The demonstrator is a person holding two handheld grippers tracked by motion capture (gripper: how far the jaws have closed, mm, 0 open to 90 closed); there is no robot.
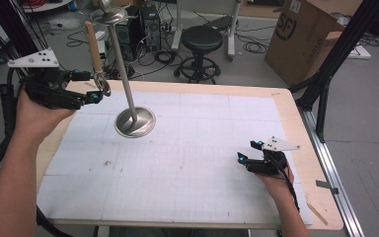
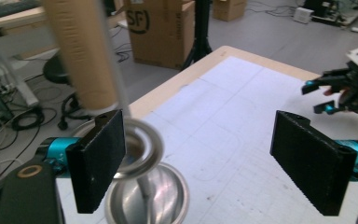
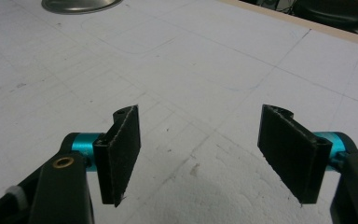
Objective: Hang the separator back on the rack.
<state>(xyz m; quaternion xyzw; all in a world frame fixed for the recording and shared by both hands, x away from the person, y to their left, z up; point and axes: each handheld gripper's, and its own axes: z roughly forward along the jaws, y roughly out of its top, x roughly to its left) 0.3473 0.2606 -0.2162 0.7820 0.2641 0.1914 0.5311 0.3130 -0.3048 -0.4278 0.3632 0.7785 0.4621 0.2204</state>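
High view first, with the steel stand as the landmark: its round base sits on the white gridded mat covering the counter, and its thin pole leans up to a small dish at the top. To the left of the stand, the person's left hand is raised above the counter's edge, forearm coming up from the bottom corner, wrist bent so the left gripper points toward the pole. A wooden-handled tool with a metal ring at its lower end stands upright at the tips of that gripper, just left of the pole. In the left gripper view the jaws stand wide apart; the ring lies against the inner face of one jaw, while the other jaw is well clear of it, so a firm hold cannot be told.

Well right of the stand, the right hand rests low near the counter's right edge, and the right gripper points back toward the stand, jaws apart with bare mat between them.

Far right beyond the counter, a cardboard box on the floor reads "SF".
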